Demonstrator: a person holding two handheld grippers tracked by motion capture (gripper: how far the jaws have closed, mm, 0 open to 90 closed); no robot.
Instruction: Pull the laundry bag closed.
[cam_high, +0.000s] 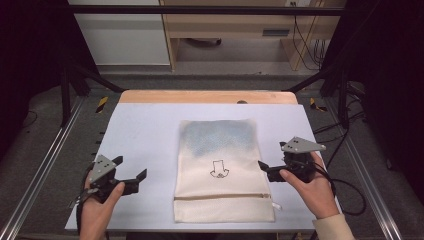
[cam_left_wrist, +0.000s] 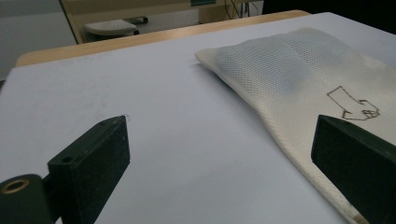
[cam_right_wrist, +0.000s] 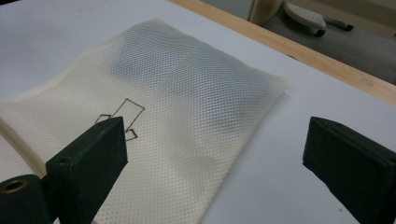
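Note:
A cream mesh bag (cam_high: 220, 145) lies flat in the middle of the white table (cam_high: 145, 130). A bluish-grey shape shows through its far half, an outlined arrow mark (cam_high: 218, 169) sits at its centre, and a zipper (cam_high: 222, 197) runs across near the front. My left gripper (cam_high: 131, 168) is open, left of the bag and apart from it. My right gripper (cam_high: 272, 159) is open at the bag's right edge. In the left gripper view the bag (cam_left_wrist: 289, 70) lies ahead to the right of the gripper (cam_left_wrist: 219, 144). In the right gripper view the gripper (cam_right_wrist: 215, 140) straddles the edge of the bag (cam_right_wrist: 187, 93).
A wooden strip (cam_high: 207, 96) borders the table's far side. Black frame posts (cam_high: 342, 100) stand at both far corners, and cables (cam_high: 345, 195) trail off the right side. Bare table surface lies between my left gripper and the bag.

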